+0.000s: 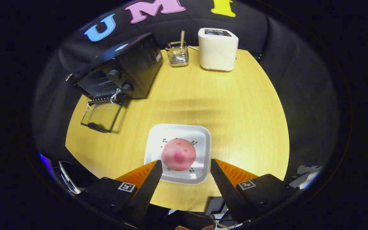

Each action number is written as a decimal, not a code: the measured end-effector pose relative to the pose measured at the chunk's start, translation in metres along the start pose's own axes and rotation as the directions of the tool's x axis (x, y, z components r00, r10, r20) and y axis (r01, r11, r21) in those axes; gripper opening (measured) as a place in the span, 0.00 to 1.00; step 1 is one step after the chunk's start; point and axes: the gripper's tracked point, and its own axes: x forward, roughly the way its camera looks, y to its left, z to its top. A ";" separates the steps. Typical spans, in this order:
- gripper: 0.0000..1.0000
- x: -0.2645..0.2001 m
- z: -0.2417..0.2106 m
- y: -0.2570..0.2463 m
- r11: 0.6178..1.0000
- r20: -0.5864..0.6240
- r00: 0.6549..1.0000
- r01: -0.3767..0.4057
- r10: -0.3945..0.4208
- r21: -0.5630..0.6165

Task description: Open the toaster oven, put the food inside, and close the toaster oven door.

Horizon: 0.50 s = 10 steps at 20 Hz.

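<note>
A round pink food item (178,154) with darker red spots lies on a white square plate (200,137) near the table's front edge. My gripper (186,163) hangs open above the plate's near side, its two fingers wide apart; the food sits just ahead of them, closer to the left fingertip (157,166), and nothing is held. The black toaster oven (123,68) stands at the back left of the table. Its glass door (102,115) is folded down flat onto the table, with the rack inside visible.
A white pop-up toaster (218,49) stands at the back of the yellow wooden table (235,105). A small wire basket (178,54) holding a wooden stick sits between it and the oven. Cables and gear lie below the table's front edge.
</note>
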 end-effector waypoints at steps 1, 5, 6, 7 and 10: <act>0.96 0.007 -0.002 -0.005 0.999 -0.028 0.999 -0.017 0.018 0.032; 0.83 0.038 -0.007 -0.021 0.994 -0.128 0.990 -0.041 0.054 0.104; 0.71 0.045 -0.008 -0.025 0.992 -0.155 0.986 -0.036 0.055 0.122; 0.59 0.049 -0.011 -0.026 0.990 -0.183 0.981 -0.039 0.063 0.136; 0.59 0.061 -0.009 -0.029 0.992 -0.210 0.976 -0.036 0.061 0.121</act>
